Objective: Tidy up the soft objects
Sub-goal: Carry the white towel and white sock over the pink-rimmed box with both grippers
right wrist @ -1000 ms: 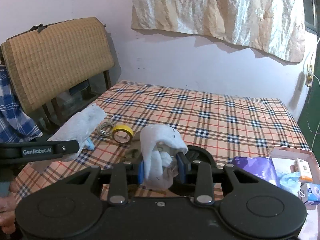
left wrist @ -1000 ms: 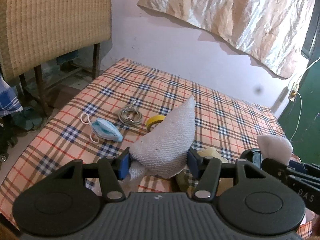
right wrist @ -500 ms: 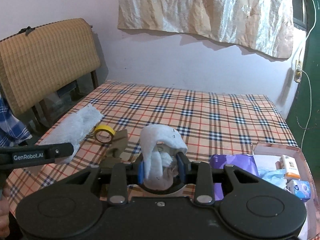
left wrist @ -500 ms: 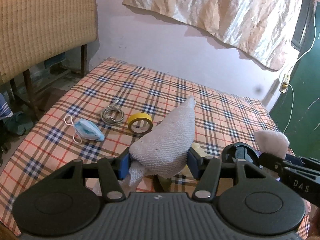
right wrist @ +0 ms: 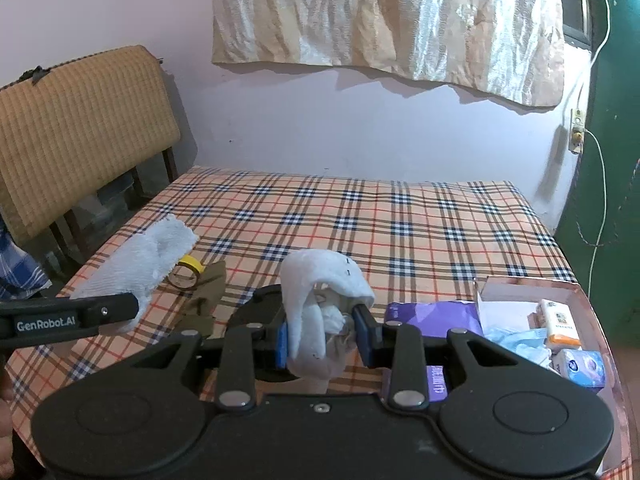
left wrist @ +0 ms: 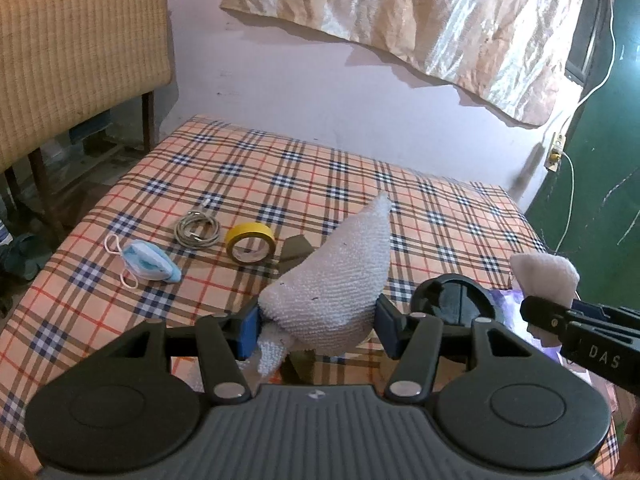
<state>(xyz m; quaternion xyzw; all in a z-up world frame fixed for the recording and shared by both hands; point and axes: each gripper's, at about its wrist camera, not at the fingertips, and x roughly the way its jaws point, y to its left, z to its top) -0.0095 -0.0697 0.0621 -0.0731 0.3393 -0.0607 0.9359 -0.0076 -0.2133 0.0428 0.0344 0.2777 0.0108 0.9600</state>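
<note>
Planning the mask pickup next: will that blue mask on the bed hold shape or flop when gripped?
The mask will probably flop: it lies crumpled and thin on the bed. It looks light, so lifting should be easy. Its loose ear loops may dangle and could snag the cable nearby.

Readable text: two marks on the tongs, one unclear word on a pack

From the right wrist view, the side of the left tongs point(right wrist: 105, 312) carries white lettering "GenRobot.AI". From the left wrist view, the side of the right tongs point(left wrist: 549, 322) shows white letters "DAS". Just right of the right tongs, a purple pack point(right wrist: 434, 314) has white print on its near edge, too blurred to read. The small boxes in the tray point(right wrist: 576, 294) beyond it bear print too small to make out.
</note>
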